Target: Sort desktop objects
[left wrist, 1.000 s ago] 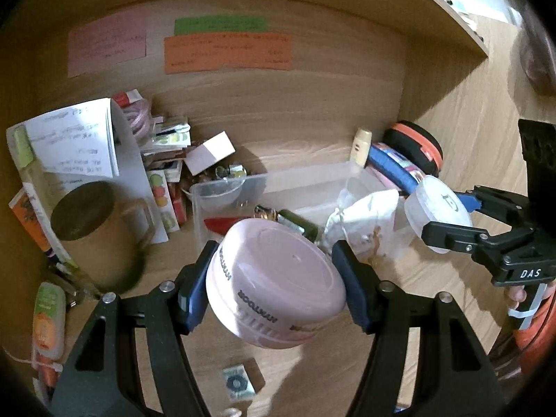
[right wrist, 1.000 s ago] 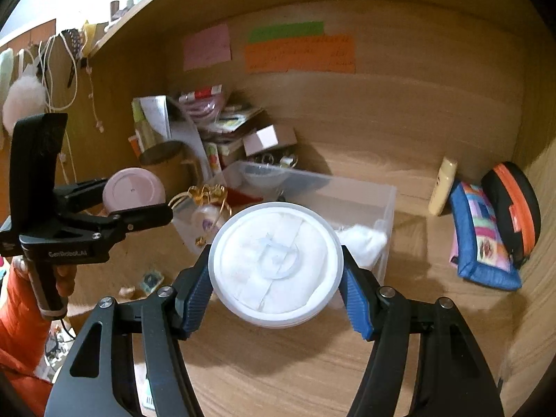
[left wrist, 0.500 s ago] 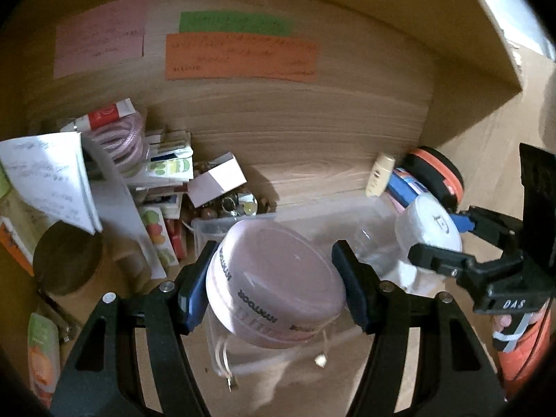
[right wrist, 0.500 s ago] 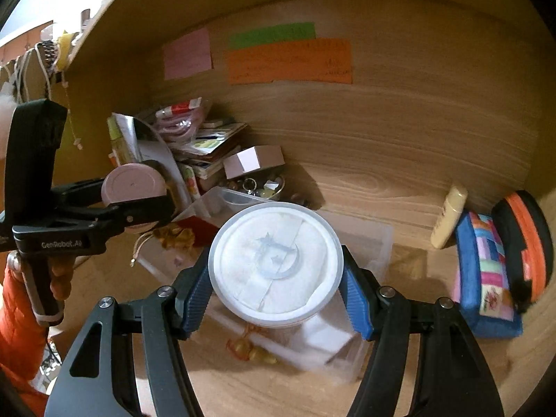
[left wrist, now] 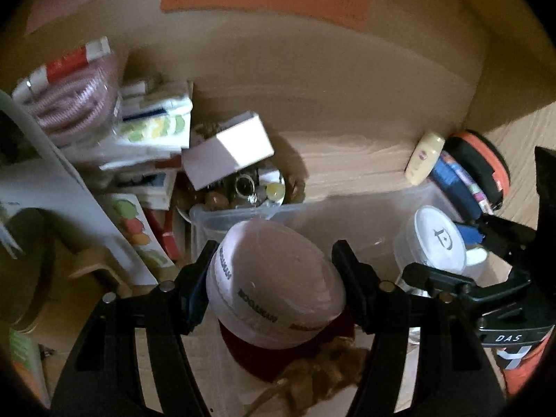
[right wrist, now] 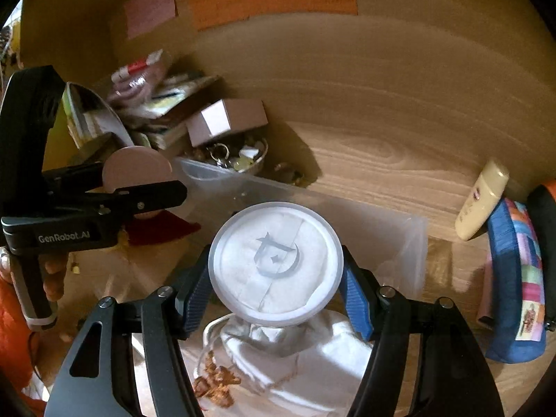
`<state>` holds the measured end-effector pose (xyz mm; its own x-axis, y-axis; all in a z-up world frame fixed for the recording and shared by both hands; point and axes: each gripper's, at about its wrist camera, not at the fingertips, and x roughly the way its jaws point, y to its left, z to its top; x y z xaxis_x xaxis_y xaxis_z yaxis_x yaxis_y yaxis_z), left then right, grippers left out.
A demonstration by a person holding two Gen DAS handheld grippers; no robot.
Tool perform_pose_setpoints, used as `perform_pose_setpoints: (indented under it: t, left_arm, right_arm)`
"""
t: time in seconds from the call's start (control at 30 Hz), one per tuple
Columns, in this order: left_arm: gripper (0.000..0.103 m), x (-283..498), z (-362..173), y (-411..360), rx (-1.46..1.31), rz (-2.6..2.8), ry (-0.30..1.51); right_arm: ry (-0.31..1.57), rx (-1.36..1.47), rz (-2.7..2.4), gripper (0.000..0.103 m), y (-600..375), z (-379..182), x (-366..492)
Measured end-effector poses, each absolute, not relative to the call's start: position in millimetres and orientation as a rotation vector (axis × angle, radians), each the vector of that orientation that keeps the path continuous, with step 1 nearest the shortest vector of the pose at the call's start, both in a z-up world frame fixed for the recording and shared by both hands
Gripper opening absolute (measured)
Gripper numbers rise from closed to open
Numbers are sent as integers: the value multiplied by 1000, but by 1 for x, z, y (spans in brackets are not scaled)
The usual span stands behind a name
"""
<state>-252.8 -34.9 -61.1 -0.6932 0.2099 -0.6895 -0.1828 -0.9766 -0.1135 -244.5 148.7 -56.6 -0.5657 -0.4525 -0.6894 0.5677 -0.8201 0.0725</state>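
While both grippers are hanging over the clear plastic storage bin (right wrist: pixel 392 239), each is carrying a round container: the left gripper (left wrist: pixel 274 274) is clamping a squat pale pink plastic jar with dark lettering round its rim (left wrist: pixel 274 278), and the right gripper (right wrist: pixel 276 264) is clamping a translucent white round tub with a moon-and-star emblem on its lid (right wrist: pixel 276 264). Both containers are sitting just above the bin's open interior, side by side. Beneath them a white drawstring cloth pouch (right wrist: pixel 302 358) and a dark red object (left wrist: pixel 274 358) are lying in the bin. This is judged to be the placing step; the next move is calling for lowering each container onto a free patch and spreading the fingers. Around the bin, a small white cardboard box (left wrist: pixel 227 151), a cream tube (right wrist: pixel 481 205) and a blue patterned pouch (right wrist: pixel 517 299) are resting on the wooden desk (right wrist: pixel 382 153)
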Motion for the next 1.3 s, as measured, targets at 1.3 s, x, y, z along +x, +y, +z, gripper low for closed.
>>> perform_pose_setpoints:
  t: [1.3]
  left_arm:
    - [95, -242, -54, -33, -1048, 2784, 38]
  right_arm:
    - [319, 872, -2507, 93, 151, -42, -229]
